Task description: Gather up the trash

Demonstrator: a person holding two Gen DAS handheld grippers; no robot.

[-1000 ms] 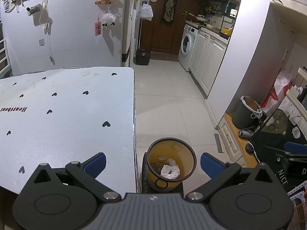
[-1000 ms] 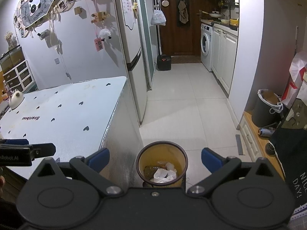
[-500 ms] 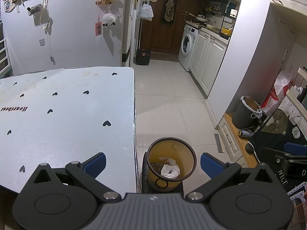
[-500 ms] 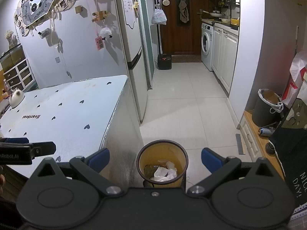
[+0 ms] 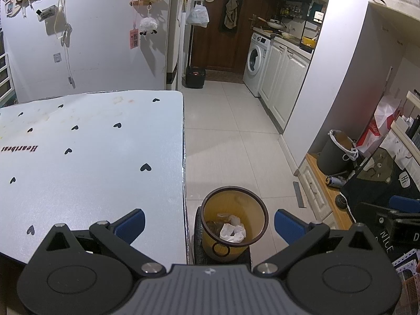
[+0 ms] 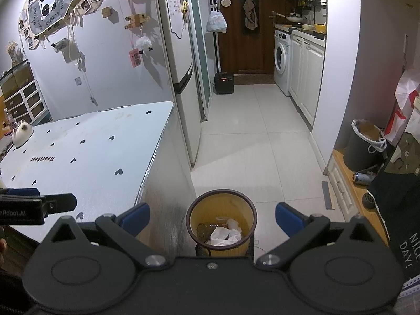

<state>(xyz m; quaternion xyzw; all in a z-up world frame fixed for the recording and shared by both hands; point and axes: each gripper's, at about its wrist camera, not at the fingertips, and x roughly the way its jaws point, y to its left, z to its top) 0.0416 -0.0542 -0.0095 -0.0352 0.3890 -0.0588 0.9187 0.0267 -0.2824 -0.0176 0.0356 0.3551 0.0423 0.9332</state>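
Crumpled white trash [image 5: 232,232] inside yellow bin [image 5: 258,211].

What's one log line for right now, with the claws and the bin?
left claw: open, empty | right claw: open, empty | bin: on floor beside table, holds white trash

My left gripper [image 5: 209,223] hides the bin's [image 5: 258,210] base. I can't identify the dark scraps [image 6: 203,229] beneath the paper [image 6: 223,236].

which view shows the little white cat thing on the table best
The right wrist view: the white cat figure sits in full sight near the far left edge of the table. The left wrist view does not show it, only the table's right part.
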